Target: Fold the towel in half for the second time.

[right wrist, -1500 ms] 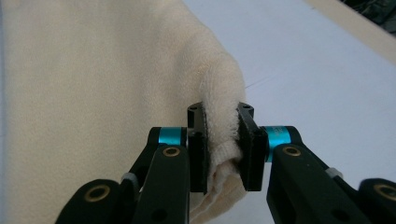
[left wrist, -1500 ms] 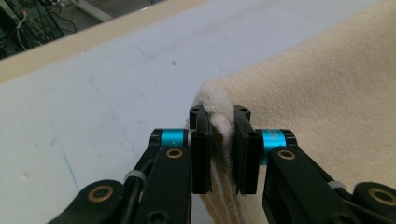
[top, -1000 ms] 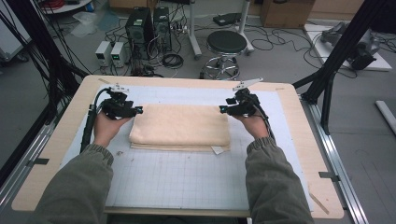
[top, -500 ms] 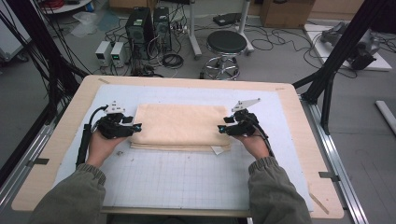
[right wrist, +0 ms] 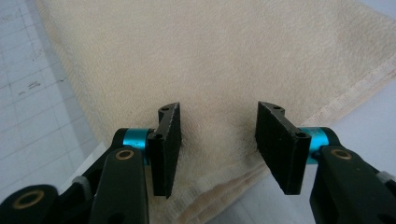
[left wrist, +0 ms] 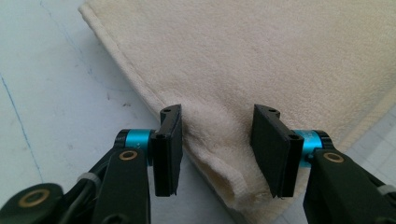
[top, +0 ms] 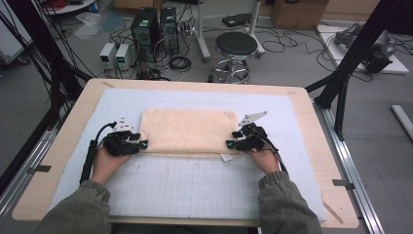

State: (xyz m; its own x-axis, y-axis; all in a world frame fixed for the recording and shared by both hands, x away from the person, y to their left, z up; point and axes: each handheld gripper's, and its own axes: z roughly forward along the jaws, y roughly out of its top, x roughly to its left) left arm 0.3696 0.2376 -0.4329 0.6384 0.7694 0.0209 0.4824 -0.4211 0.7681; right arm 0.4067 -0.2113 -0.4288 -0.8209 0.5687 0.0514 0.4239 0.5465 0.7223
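Folding looks well advanced: we see a cream towel lying flat as a layered rectangle near the middle of the table, on the white gridded mat. Stacked hems along its near edge suggest at least one fold is made. Our left gripper sits at the towel's 8 o'clock corner and our right gripper at its 4 o'clock corner. In the left gripper view the fingers stand released, spread on either side of a small raised bump of cloth at the corner, clamping nothing. In the right gripper view the fingers are likewise apart over the layered edge. Whether the pads touch the cloth is hard to tell. We judge another fold may remain, beginning with a fresh pinch at both corners.
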